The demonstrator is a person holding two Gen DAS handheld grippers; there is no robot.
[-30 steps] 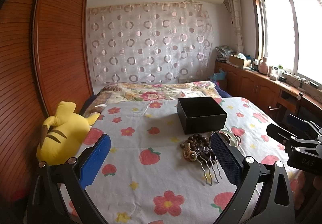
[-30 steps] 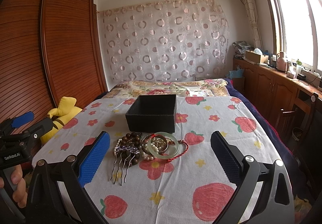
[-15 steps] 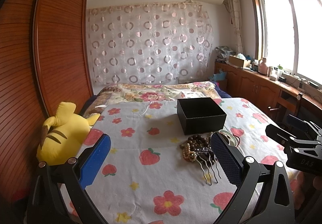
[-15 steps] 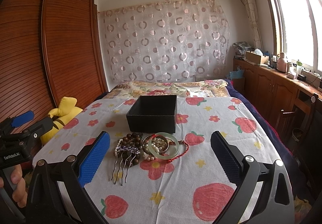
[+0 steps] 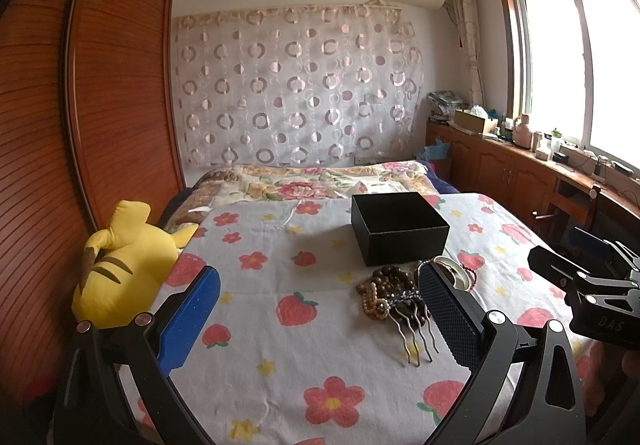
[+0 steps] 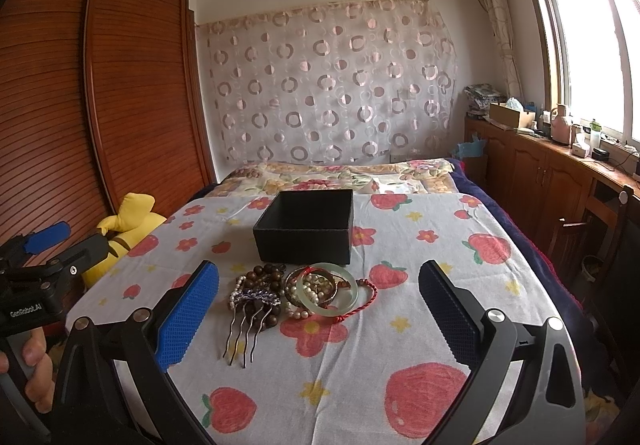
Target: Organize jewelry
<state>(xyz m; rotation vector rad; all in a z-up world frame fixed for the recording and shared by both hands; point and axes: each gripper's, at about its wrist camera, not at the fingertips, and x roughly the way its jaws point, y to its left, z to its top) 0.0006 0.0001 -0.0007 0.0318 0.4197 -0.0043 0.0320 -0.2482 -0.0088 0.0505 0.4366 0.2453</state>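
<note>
An open, empty black box (image 6: 306, 231) (image 5: 398, 227) stands on the flowered bedspread. In front of it lies a jewelry pile: a metal hair comb (image 6: 250, 319) (image 5: 412, 321), brown wooden beads (image 6: 266, 273) (image 5: 386, 279), pearls (image 6: 312, 287), a pale jade bangle (image 6: 332, 289) (image 5: 454, 271) and a red cord bracelet (image 6: 362, 303). My right gripper (image 6: 318, 319) is open, held above the bed just short of the pile. My left gripper (image 5: 318, 319) is open, left of the pile, its right finger (image 5: 448, 315) hiding part of it.
A yellow plush toy (image 5: 120, 265) lies at the bed's left edge beside a wooden wardrobe (image 5: 100, 105). A folded floral quilt (image 6: 340, 175) lies behind the box. Wooden cabinets (image 6: 552, 173) with clutter run along the window at right.
Both grippers have crept slightly forward toward the box and pile. Nothing was taken hold of or moved.
</note>
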